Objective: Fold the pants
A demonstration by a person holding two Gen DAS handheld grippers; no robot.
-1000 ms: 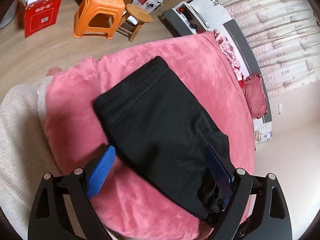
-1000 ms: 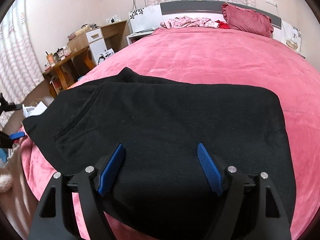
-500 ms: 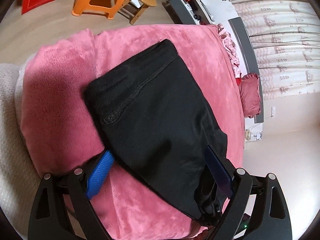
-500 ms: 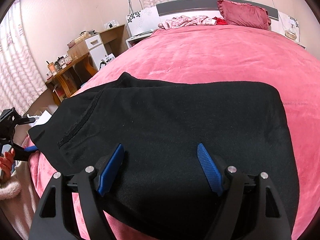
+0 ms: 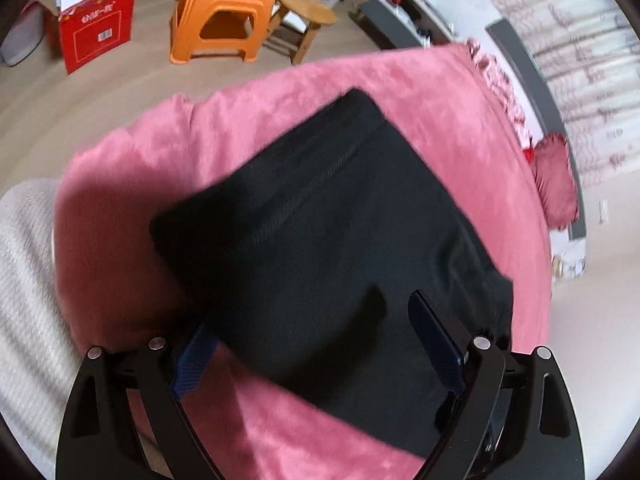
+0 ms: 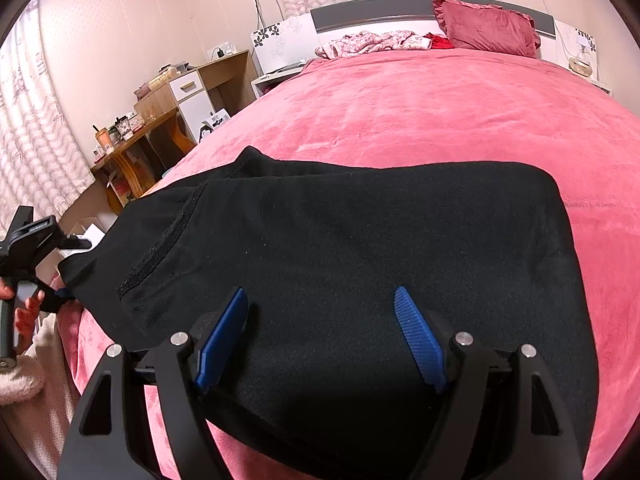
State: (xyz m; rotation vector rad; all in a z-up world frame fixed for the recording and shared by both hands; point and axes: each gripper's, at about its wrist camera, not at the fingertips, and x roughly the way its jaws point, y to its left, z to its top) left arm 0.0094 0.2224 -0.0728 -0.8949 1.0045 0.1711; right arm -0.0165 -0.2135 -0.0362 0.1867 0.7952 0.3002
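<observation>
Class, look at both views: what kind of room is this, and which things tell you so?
Most likely a bedroom: a bed with a pink blanket, a red pillow against the headboard, curtains behind.

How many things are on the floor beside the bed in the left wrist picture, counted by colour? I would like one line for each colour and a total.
Orange: 1, the plastic stool
Red: 1, the cardboard box
Wood brown: 1, the round wooden stool
Total: 3

More things lie further back near the top edge, but they are too small to count.
</observation>
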